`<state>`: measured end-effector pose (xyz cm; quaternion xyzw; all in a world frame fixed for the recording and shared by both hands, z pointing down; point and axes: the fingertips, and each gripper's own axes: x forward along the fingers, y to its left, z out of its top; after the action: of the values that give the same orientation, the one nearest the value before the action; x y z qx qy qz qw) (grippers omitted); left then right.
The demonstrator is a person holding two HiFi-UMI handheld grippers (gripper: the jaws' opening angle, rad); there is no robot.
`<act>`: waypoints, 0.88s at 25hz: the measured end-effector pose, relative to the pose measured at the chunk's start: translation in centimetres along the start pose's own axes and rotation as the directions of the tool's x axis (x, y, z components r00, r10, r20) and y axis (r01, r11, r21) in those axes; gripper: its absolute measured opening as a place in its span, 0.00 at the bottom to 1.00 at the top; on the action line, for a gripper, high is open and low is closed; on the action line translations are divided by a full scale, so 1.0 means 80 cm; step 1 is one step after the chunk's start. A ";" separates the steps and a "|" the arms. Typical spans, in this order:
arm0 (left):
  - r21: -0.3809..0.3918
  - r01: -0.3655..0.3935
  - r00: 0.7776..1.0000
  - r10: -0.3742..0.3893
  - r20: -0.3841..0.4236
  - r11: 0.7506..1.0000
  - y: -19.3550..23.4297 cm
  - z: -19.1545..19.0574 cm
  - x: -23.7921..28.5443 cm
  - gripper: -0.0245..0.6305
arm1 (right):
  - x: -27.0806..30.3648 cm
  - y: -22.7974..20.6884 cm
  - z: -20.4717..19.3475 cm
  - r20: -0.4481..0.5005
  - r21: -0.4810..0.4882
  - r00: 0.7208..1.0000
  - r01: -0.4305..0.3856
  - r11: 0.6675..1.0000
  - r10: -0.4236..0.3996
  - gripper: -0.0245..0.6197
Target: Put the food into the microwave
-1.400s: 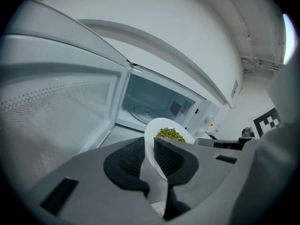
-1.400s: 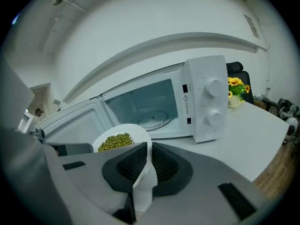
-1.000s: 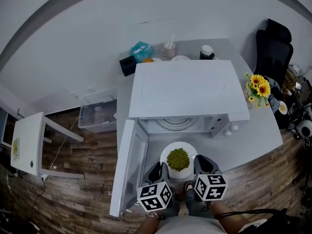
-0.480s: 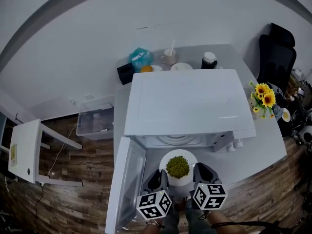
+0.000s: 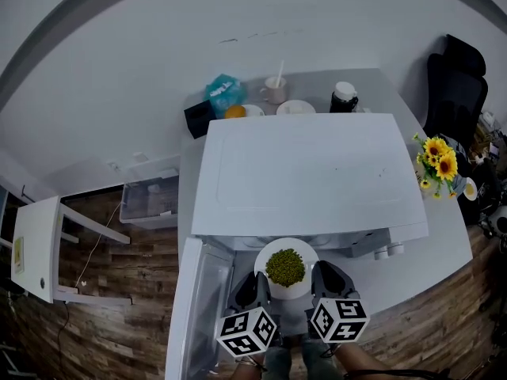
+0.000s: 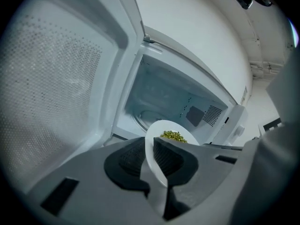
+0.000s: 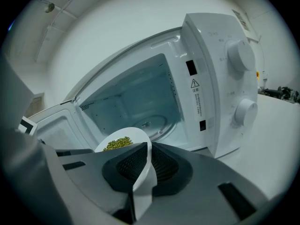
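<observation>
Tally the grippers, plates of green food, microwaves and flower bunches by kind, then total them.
grippers: 2, left gripper and right gripper
plate of green food: 1
microwave: 1
flower bunch: 1
Total: 5

The left gripper (image 5: 257,290) and right gripper (image 5: 320,280) have carried the plate (image 5: 306,260) of green food (image 5: 285,266) forward; its far rim now reaches the microwave's (image 5: 305,172) open front edge.

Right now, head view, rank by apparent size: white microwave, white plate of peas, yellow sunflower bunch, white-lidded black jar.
white microwave
white plate of peas
yellow sunflower bunch
white-lidded black jar
Plate likely nearer camera.
</observation>
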<state>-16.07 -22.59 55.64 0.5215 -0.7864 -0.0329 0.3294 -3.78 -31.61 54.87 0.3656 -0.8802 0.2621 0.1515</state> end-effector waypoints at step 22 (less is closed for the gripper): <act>0.045 0.006 0.998 -0.009 0.065 0.999 0.006 0.040 0.074 0.13 | 0.059 -0.012 0.030 0.071 0.030 0.997 0.032 0.999 -0.034 0.10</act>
<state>-19.64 -28.27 56.18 0.5304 -0.7952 -0.0335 0.2919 -6.52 -36.24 55.41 0.3911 -0.8750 0.2593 0.1190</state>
